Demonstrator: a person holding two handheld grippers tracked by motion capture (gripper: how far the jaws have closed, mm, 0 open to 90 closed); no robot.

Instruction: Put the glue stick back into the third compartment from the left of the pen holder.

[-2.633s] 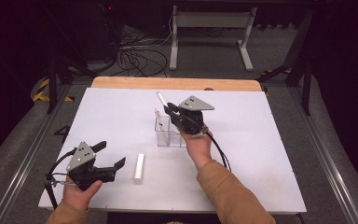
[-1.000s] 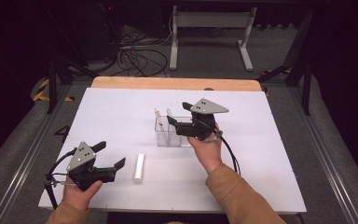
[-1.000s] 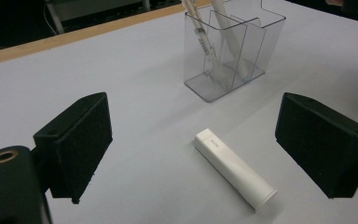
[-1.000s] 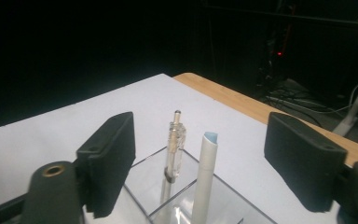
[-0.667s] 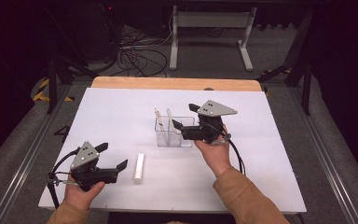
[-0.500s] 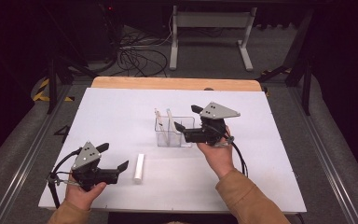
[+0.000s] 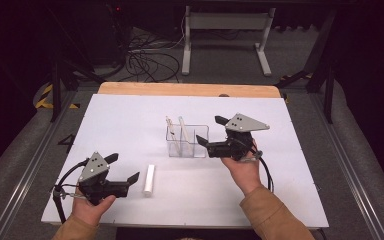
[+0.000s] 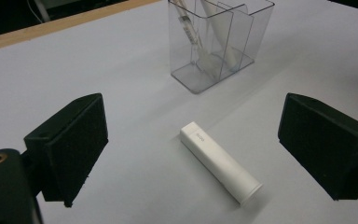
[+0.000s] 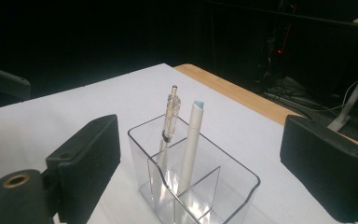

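Black jaws on your right gripper (image 7: 206, 132) have just been opening and now stand wide with nothing between them, just beside the clear holder (image 7: 187, 141), where the white pen (image 9: 189, 146) leans next to a clear one (image 9: 169, 121). Your left gripper (image 7: 124, 168) sits open too, lined up on the white tube (image 8: 220, 161) lying flat nearby, probably your next grab.
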